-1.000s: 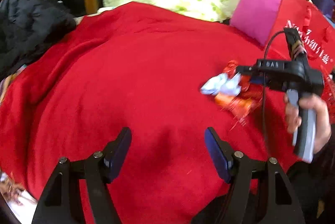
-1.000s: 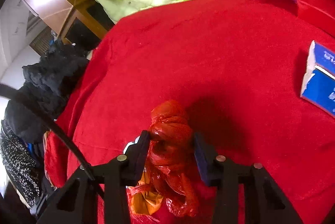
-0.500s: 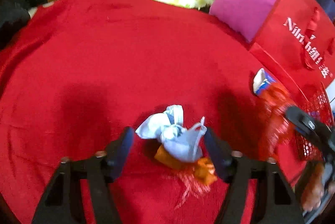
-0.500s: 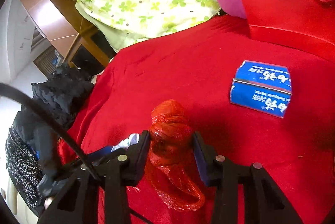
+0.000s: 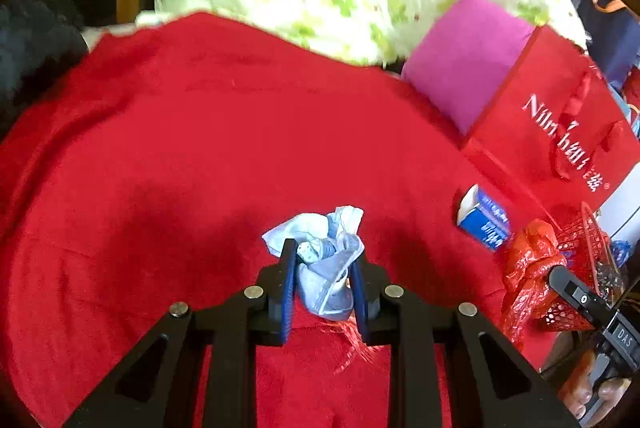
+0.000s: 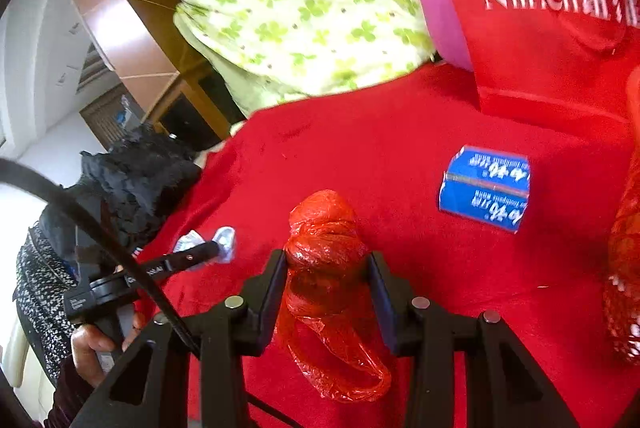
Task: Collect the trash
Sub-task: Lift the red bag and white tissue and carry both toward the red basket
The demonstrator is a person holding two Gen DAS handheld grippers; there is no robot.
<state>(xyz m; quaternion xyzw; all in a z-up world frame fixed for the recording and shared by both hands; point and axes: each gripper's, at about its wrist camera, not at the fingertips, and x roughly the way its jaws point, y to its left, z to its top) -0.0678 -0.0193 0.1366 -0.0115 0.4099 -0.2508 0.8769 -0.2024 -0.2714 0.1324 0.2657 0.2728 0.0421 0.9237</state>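
Over the red blanket (image 5: 168,156), left gripper (image 5: 324,268) clamped a crumpled pale-blue wrapper (image 5: 326,260); broad bare cloth lay ahead and leftward. Right gripper (image 6: 326,280) pinched a red plastic bag (image 6: 326,256). Blue carton (image 6: 484,186) lay apart, near the red mesh basket (image 5: 588,252) at the blanket's right edge beside a red gift bag (image 5: 560,116).

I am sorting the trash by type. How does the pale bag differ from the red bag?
The pale bag is light blue-white and bunched into a small knot; the red bag is shiny, see-through and hangs down longer. The pale bag is in the left tool, the red bag in the right tool. Both are crumpled plastic, each clamped.
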